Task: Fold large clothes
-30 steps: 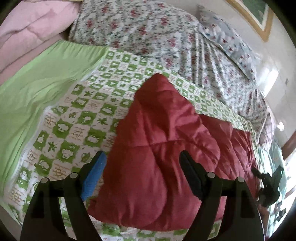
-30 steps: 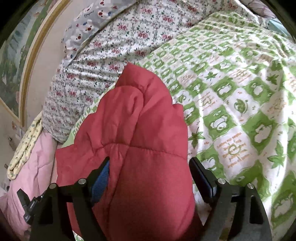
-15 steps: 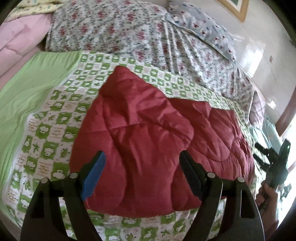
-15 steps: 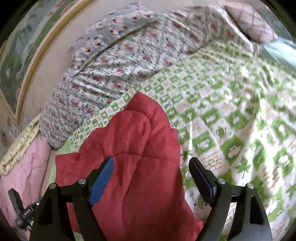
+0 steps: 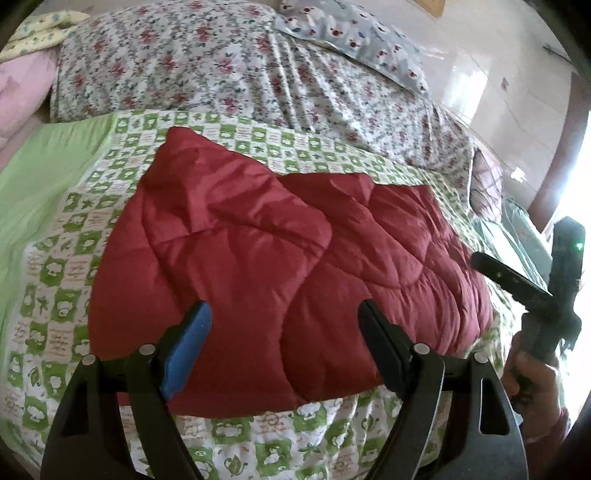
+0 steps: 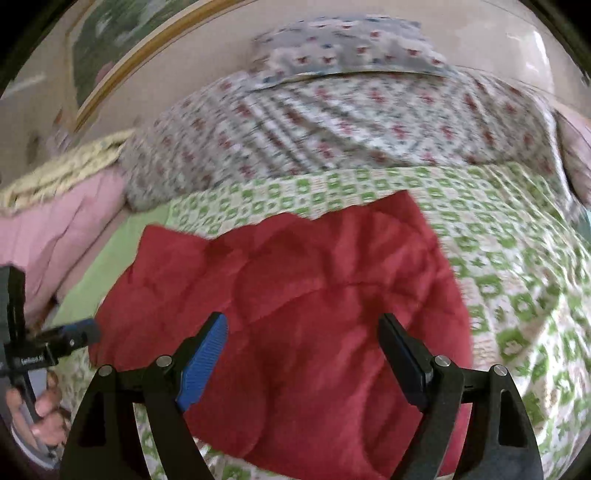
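Both grippers hang over the bed with nothing in them: our left gripper (image 5: 282,332) and our right gripper (image 6: 301,354) each have their jaws spread wide, with only air between the pads and the cloth lying below them. The task's thing is the red quilted jacket (image 5: 280,251), puffy and stitched in panels, lying partly folded on the green-and-white checked sheet (image 5: 66,258), with one thick flap laid over its left part and a flatter part running out to the right. From the right wrist view the same jacket (image 6: 314,295) fills the middle, its far edge ragged against the checks. We judge the fold to be part done, with another fold or a tidying pass next. To do that well we would bring each gripper down on a near corner or on the thick near hem, not on the slippery middle of a panel, and bite deep enough to catch every layer, since padded cloth tends to slide out of a shallow pinch. We would lift both sides together and evenly, carry the edge over to meet the far edge, and lay it down before letting go, so the fill does not spring the fold open. Beyond the jacket lie the floral quilt (image 5: 207,70), a pale grey flowered pillow (image 5: 354,33) and pink bedding (image 6: 62,229) at the side, all well apart from where we work.
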A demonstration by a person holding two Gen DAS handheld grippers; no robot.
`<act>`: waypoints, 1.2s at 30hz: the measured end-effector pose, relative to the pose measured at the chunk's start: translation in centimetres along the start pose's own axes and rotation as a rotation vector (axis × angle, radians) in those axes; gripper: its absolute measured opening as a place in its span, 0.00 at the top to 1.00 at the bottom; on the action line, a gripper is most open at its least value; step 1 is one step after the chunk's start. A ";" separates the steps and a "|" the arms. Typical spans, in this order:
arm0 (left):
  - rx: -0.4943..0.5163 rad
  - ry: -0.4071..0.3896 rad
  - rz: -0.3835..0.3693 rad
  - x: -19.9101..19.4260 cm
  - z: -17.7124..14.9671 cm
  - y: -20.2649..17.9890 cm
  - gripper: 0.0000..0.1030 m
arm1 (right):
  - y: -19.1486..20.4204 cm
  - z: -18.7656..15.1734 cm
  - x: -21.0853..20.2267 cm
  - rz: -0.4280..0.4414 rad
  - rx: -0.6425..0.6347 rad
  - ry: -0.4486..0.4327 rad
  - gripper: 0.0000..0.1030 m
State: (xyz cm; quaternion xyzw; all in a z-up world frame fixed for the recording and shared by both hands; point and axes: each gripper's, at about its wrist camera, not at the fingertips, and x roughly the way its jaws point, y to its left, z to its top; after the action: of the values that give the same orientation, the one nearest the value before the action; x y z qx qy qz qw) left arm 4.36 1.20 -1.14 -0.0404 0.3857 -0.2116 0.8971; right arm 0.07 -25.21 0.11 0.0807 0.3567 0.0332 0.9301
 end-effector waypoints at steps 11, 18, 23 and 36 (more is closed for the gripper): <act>0.062 0.055 0.061 2.8 -0.8 -0.4 0.21 | 2.5 -1.4 3.1 0.005 -0.092 0.107 0.17; 0.038 0.088 0.145 5.6 0.2 1.0 0.20 | 2.0 -0.9 6.6 -0.047 -0.122 0.180 0.17; 0.018 0.084 0.175 7.6 1.2 1.6 0.20 | 1.0 0.2 8.9 -0.089 -0.108 0.209 0.17; -0.066 0.227 0.295 13.2 7.1 3.8 0.20 | -2.5 5.2 14.4 -0.124 -0.038 0.329 0.16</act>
State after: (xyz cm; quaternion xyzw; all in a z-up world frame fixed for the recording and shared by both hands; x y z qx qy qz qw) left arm 18.76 -1.42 -6.00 0.0114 0.4928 -0.0684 0.8674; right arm 14.24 -26.66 -5.97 0.0342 0.5078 -0.0047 0.8608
